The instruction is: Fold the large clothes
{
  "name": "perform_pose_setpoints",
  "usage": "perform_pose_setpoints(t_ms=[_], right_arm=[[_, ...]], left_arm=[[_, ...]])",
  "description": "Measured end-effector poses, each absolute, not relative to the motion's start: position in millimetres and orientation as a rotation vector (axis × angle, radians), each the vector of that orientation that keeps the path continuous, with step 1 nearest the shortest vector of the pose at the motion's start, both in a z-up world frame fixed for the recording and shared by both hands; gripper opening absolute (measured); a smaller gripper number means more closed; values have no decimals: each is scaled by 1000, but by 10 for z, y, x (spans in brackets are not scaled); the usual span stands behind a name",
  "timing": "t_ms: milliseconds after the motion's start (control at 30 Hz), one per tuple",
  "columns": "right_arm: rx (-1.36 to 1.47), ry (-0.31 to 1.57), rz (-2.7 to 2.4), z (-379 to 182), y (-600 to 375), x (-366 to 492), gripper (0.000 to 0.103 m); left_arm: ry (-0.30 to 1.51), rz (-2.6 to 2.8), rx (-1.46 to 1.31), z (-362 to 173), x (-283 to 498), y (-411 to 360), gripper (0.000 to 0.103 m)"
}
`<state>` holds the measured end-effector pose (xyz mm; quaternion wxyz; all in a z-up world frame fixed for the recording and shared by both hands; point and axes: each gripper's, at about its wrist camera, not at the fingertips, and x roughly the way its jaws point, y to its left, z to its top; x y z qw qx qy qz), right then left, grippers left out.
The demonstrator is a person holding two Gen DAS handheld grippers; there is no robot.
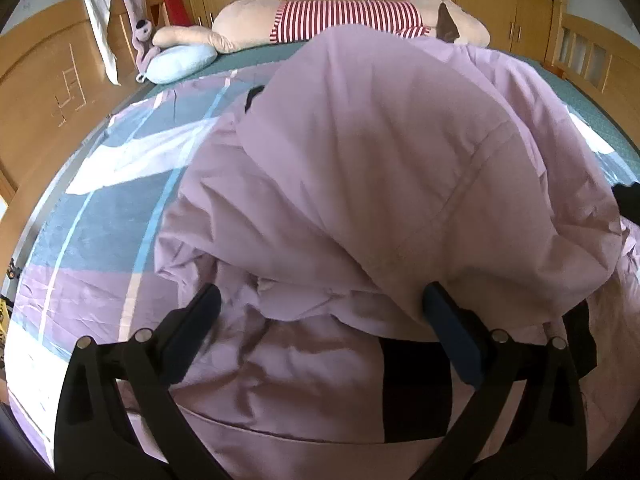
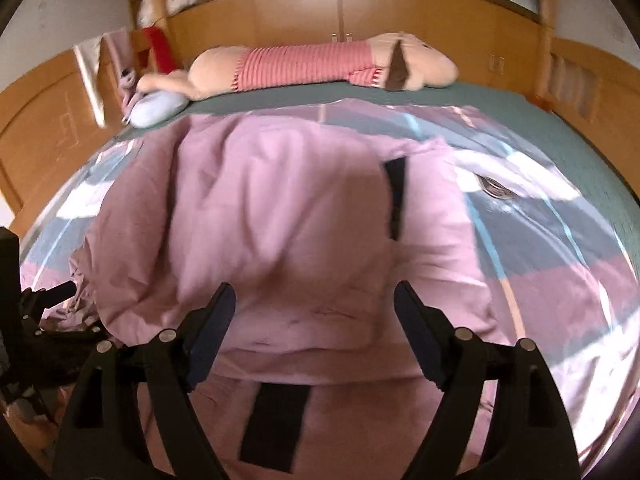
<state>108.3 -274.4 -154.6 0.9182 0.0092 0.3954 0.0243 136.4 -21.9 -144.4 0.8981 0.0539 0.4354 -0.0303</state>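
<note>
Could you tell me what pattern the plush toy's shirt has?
Red-and-white stripes on the shirt, clearest in the left wrist view.

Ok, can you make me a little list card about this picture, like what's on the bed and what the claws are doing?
place: bed with a patchwork cover
clothing: big pink garment with black strips, lying bunched on the cover
left claw: open, over the garment, gripping nothing
right claw: open, over the garment, gripping nothing
far side of bed: long plush toy in a red striped top, light blue cushion
folding: not finished, garment rumpled
</note>
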Motion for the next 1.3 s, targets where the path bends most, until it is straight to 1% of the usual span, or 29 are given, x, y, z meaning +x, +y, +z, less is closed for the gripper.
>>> perform_pose_setpoints(t_ms=[133, 167, 233, 367, 433, 500, 667, 833, 933, 1100, 1300], right_arm=[[-63, 942, 33, -1972, -2565, 1252, 81], [-50, 945, 36, -2015, -2572, 1229, 81], [-4, 947, 62, -1926, -2643, 1156, 81], [44, 902, 40, -1536, -2881, 872, 82], [94, 900, 16, -1370, -3117, 619, 88], [160, 930, 1, -1303, -3425, 354, 92], [233, 1091, -77, -1412, -4089, -326, 93], [297, 1280, -128, -1682, -4443, -868, 93], [343, 1345, -59, -1783, -4399, -1035, 93], [289, 1433, 22, -1951, -4143, -1253, 93], [235, 1443, 50, -2008, -3953, -1332, 93]], left_arm=[[924, -73, 86, -1478, 1402, -180, 101], [932, -77, 83, -1493, 1422, -181, 101], [947, -77, 67, -1485, 1446, -163, 101], [922, -76, 62, -1203, 1341, -132, 101], [877, -73, 101, -1070, 1208, -81, 101], [875, -61, 140, -1052, 1059, -15, 101], [1083, -142, 153, -1190, 459, 425, 101], [1206, -149, 128, -1374, -207, 889, 101], [1247, -167, 151, -1497, -457, 1007, 101], [1266, -166, 96, -1450, -522, 1081, 101], [1285, -171, 64, -1548, -548, 1132, 101]])
